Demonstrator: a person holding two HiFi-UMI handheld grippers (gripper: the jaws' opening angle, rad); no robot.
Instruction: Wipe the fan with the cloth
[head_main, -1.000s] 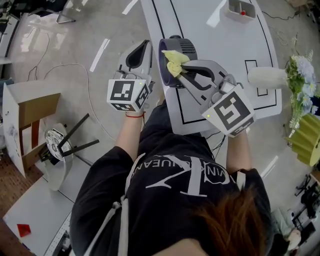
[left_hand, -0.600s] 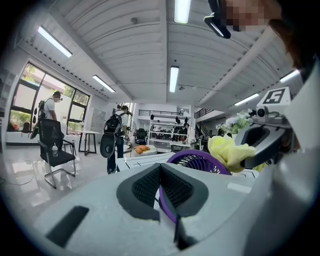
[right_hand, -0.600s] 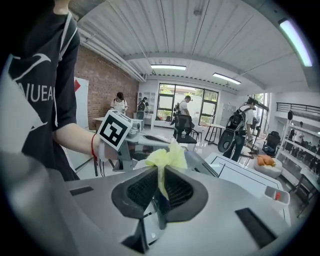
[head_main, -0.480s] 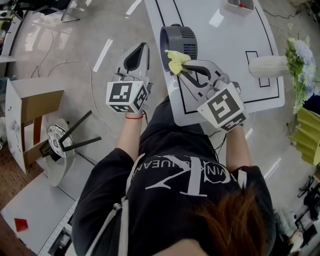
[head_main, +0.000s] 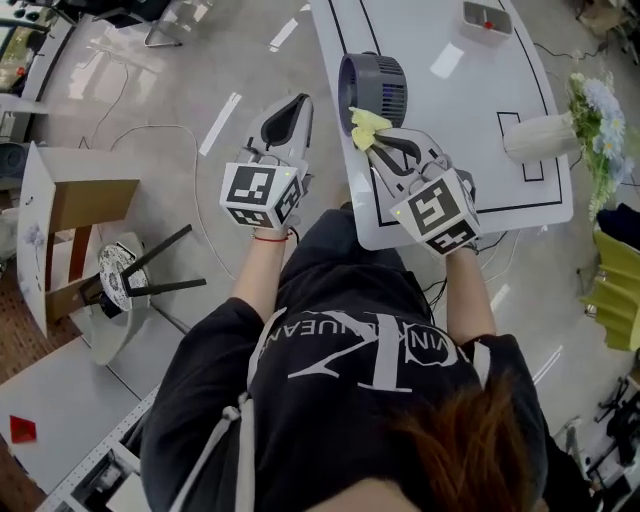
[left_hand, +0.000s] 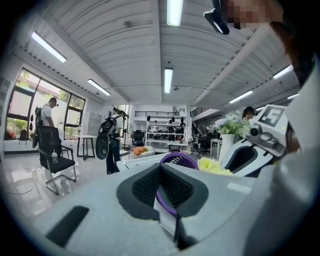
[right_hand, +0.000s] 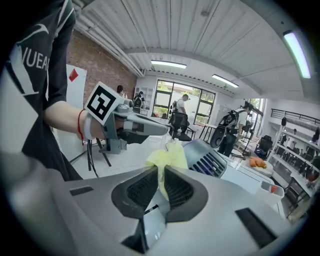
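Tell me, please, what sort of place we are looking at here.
Most likely an open-plan office or lab workspace. Long strip lights run along a ribbed ceiling, an office chair stands near large windows, and the white table is marked with black outlines, which suggests a test station.

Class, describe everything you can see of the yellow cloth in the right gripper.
The yellow cloth looks soft and thin, crumpled into a bunch. The right gripper has its jaws shut on its lower part, and the loose end sticks out past the jaw tips. It is held close beside the rim of the fan; whether it touches the fan cannot be told.
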